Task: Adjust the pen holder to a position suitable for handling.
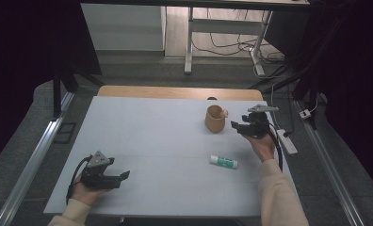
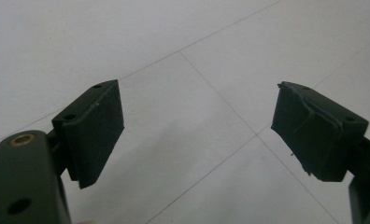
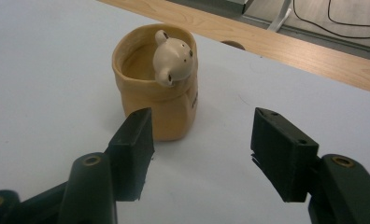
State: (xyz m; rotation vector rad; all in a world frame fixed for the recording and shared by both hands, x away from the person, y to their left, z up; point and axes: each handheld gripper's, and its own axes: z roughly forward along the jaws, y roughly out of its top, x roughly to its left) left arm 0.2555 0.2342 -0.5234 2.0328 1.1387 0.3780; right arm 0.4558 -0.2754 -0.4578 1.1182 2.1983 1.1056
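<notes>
Right gripper (image 3: 199, 149) released, just short of bear mug (image 3: 155, 81) on desk (image 1: 151, 136); left gripper (image 2: 197, 133) released, well apart.

A white glue stick (image 1: 223, 161) with a green label is lying flat on the pale table (image 1: 151, 141), towards its near right. A white power strip (image 1: 287, 141) is sitting just off the table's right edge, cables trailing across the floor behind.

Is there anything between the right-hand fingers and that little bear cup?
Nothing: the right gripper view shows bare white table between the right gripper and the cup.
</notes>
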